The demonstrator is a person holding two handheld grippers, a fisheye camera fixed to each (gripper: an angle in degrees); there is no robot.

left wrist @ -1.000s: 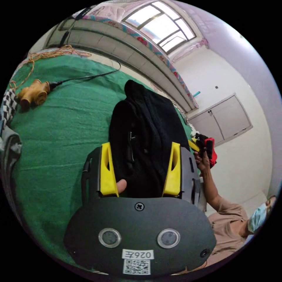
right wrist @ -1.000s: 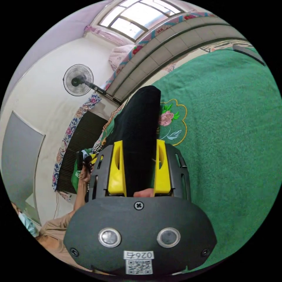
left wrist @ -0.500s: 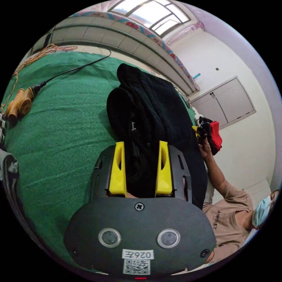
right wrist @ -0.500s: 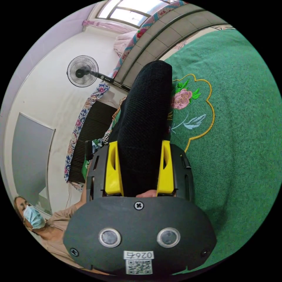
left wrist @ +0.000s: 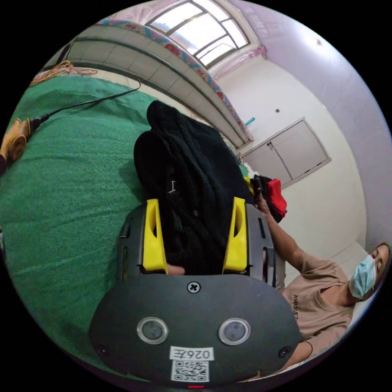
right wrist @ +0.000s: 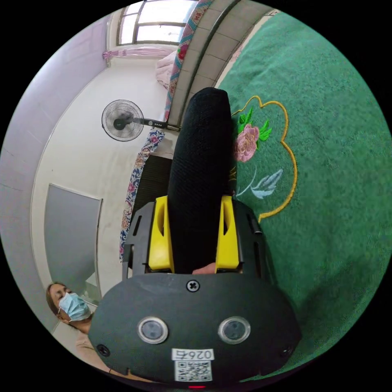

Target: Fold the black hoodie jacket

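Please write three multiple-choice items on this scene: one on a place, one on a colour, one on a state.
1. Where does the embroidered pink flower sit?
A. on the green bed cover
B. on the wall
C. on the hoodie

2. What colour are the jaws of the left tongs?
A. red
B. yellow
C. blue

3. What state are the right tongs in?
A. open, holding nothing
B. shut on the black knit hoodie jacket
C. lying on the bed

Answers: 1 A, the flower is stitched into the cover; 2 B, both jaws are yellow; 3 B, the black fabric sits between its two jaws.
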